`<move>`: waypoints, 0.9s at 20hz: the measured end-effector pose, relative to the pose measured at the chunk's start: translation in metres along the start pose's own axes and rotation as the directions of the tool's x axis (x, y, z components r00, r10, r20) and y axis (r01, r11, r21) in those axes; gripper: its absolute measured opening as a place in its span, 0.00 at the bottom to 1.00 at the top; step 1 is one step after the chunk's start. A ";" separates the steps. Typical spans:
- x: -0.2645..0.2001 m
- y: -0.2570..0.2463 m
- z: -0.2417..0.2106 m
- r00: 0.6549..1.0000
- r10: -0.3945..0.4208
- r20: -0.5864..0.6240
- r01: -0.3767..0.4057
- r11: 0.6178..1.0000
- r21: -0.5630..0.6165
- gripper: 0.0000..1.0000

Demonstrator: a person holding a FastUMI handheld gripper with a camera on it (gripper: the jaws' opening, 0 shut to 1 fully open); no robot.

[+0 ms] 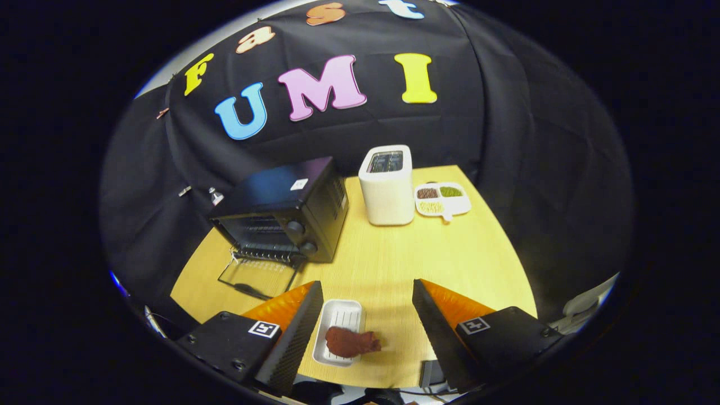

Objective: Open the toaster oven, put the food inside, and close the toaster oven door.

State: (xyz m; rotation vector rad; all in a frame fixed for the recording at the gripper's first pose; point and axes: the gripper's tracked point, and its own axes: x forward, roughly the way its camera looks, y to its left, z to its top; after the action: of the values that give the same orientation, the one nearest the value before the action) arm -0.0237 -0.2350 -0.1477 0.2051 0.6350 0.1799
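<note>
Gripper (365,315) fingers are spread wide apart, gripping nothing, hovering above the near edge of the wooden bench (394,259). Between the fingers, closer to the left one, sits a small white ridged tray (340,318) near the bench's front edge; the food (351,341), a reddish-brown chunk that looks like a piece of meat, rests on the tray's near end and hangs over its right rim onto the bench side. Neither finger touches tray or food. Beyond the left finger, toward the bench's left edge, stands the black toaster oven (287,216), two knobs on its right front. Its glass door (256,275) is swung down flat onto the bench, cavity open, wire rack visible inside. To the oven's right, near the far edge, stands a white slot toaster (387,188), upright, apart from the oven. Just right of that, at the far right corner, lies a white divided dish (442,201) with brown, green and pale fillings in separate compartments.
</note>
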 end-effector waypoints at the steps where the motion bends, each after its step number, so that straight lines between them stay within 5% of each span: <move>1: 0.003 -0.007 -0.011 0.999 0.023 -0.032 -0.022 0.999 0.023 0.99; 8: 0.031 -0.019 -0.085 0.963 0.174 -0.208 -0.138 0.974 0.180 0.99; 14: 0.044 -0.005 -0.105 0.926 0.270 -0.262 -0.193 0.938 0.288 0.95; 17: 0.046 0.009 -0.110 0.909 0.307 -0.282 -0.214 0.924 0.316 0.68; 18: 0.046 0.012 -0.110 0.903 0.321 -0.285 -0.224 0.919 0.326 0.68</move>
State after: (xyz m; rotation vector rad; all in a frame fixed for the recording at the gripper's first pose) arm -0.0551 -0.1982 -0.2576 0.5552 0.9710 0.4031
